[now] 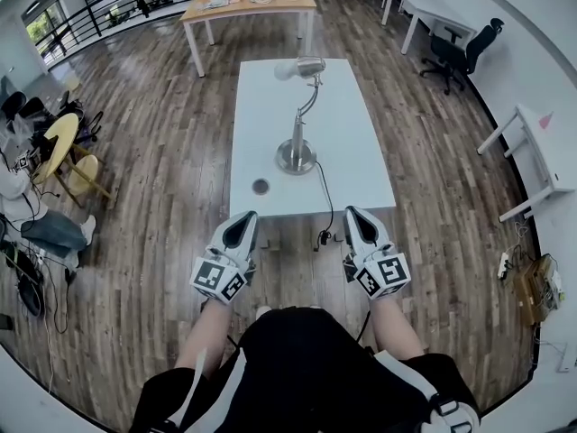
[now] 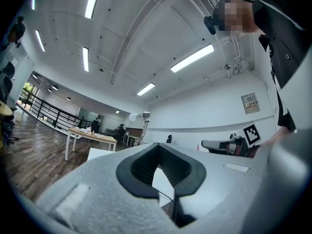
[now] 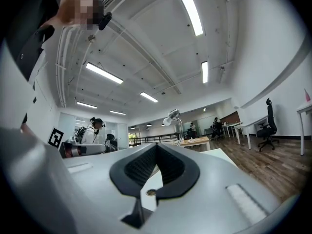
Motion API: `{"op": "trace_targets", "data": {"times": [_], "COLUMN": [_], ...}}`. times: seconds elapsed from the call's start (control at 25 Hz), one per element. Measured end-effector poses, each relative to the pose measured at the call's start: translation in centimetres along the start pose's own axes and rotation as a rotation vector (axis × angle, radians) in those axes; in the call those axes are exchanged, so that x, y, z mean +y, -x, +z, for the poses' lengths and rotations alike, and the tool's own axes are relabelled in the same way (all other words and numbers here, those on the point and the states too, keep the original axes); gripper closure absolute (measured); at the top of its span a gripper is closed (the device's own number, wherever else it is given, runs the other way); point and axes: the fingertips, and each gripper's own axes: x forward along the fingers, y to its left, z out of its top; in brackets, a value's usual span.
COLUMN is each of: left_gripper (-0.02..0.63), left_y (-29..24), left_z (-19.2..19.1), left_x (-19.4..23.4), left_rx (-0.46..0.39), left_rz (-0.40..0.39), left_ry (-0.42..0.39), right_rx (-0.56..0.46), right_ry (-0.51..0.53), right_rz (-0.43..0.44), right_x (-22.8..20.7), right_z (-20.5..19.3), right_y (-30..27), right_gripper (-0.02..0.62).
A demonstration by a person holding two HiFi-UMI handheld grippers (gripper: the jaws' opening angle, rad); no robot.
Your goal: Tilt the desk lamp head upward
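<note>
White table [image 1: 261,115]; small dark disc [image 1: 261,186] near its front edge; wooden table [image 1: 248,5] beyond; black office chair [image 1: 458,52] at right.

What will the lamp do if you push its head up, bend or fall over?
The desk lamp probably stays put; its round base looks wide and heavy. The thin curved neck likely bends, not snaps. The head sits high, so a hard shove might tip it.

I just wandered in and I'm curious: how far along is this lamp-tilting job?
Nothing looks done yet: the desk lamp stands on the white table, untouched. In hand: the left tongs and right tongs are shut and empty, short of the table. Left: reaching the lamp head and tilting it upward.
</note>
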Motion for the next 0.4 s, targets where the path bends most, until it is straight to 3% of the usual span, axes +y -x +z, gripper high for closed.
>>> {"op": "trace_targets", "data": {"times": [0.4], "left_gripper": [0.606], "left_y": [-0.52], "left_z": [0.53], "left_x": [0.72], "left_rx": [-0.008], "left_rz": [-0.028], "left_ry": [-0.002], "right_rx": [-0.007], "right_ry": [0.013], "right_rz": [-0.013], "right_x": [0.25], "right_z": [0.61], "right_y": [-0.64], "right_gripper": [0.592]}}
